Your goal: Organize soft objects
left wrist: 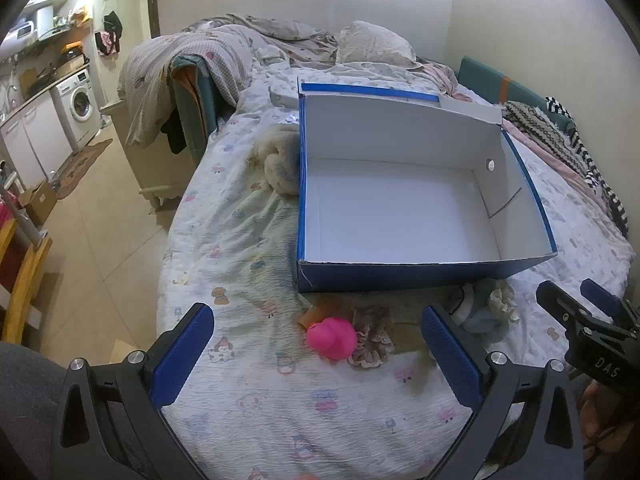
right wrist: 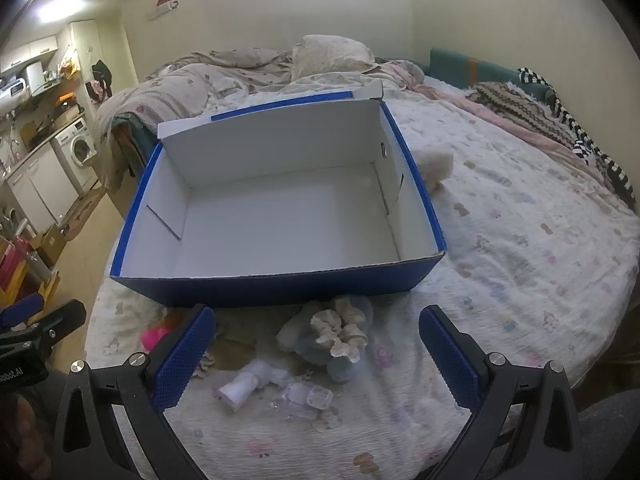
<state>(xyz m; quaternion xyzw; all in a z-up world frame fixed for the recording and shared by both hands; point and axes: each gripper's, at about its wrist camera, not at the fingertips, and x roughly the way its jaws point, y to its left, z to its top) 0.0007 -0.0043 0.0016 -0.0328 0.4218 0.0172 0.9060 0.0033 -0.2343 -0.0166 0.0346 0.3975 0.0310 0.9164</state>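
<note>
Hovering over the bed [left wrist: 248, 240], both tongs wide apart and holding nothing. The blue box [left wrist: 400, 276] sits open on the bedsheet, white inside, nothing in it, which reads as the collecting bin with the sorting not yet begun.

Left gripper [left wrist: 316, 344]: fingers spread wide, empty, above the sheet short of the box's near wall. Framed between them, just before that wall: a pink rounded toy [left wrist: 331, 338] touching a frilly scrunchie [left wrist: 372, 342]. Aim suggests this pair comes first.

Right gripper [right wrist: 316, 344]: equally spread, empty. In front of the box's near wall, a cream ruffled scrunchie [right wrist: 340, 330] on a pale blue soft piece [right wrist: 320, 350]; nearer the camera than those, a small white tube-like item [right wrist: 240, 390] and a clear plastic case [right wrist: 310, 398], both look hard, likely not for the box.

A fluffy cream plush [left wrist: 280, 164] lies against one side wall of the box, partly hidden by it.

Judgement: the soft items cluster along the box's near edge, so each lift is short. Frilly fabric gives under the pads; pinch deep
</note>
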